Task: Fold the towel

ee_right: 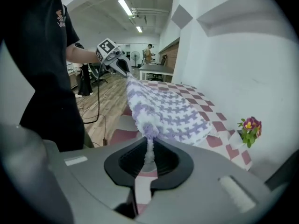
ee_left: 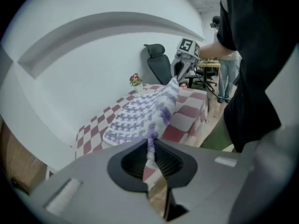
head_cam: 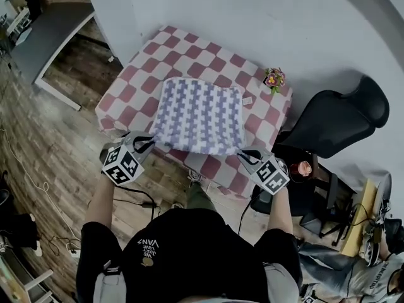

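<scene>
Two near corners of the towel [head_cam: 199,115], which lay on the worktop [head_cam: 189,50], were pinched in the left claw [head_cam: 149,142] and right claw [head_cam: 242,153]; carrying both level and taut should fold it squarely.

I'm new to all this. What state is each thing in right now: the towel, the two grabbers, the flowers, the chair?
towel: near edge lifted, far part lying on the table.
left gripper: shut on the towel's near left corner.
right gripper: shut on the towel's near right corner.
flower pot: upright.
chair: empty.
</scene>
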### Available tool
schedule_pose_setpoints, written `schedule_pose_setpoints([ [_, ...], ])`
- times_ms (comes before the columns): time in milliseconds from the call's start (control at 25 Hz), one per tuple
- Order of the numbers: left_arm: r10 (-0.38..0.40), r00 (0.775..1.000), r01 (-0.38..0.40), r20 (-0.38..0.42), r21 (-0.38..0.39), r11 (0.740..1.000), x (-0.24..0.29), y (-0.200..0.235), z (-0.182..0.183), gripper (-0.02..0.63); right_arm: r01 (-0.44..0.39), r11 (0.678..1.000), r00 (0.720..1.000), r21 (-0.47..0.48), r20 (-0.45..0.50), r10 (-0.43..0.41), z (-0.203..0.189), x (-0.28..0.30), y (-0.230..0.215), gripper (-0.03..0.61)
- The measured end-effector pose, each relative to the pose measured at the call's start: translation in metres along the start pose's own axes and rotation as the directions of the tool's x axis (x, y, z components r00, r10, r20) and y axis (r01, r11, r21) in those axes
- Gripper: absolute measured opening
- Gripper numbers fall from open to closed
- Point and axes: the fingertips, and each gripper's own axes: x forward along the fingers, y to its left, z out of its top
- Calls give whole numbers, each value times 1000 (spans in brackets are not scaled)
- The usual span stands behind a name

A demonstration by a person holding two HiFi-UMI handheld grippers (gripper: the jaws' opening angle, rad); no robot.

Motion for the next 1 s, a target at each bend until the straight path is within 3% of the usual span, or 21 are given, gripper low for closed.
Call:
schedule_pose_setpoints([
  [200,-93,995,93,-21,16,995,-42,-59,-11,35,-110,993,994,29,-17,111,-4,-33,65,32],
  [480,-138,990,138,-10,-16,990,-71,-99,-22,35,-116,991,993,60,15,115,-9,-50,108,32],
  [760,-209,978,208,-13,-63,976,-58,-86,-27,35,-213,972,977,95,36,211,-5,-40,84,34],
  [1000,-219,975,222,39,-138,965,-17,-12,-14,37,-303,932,951,198,117,285,15,-13,6,34],
])
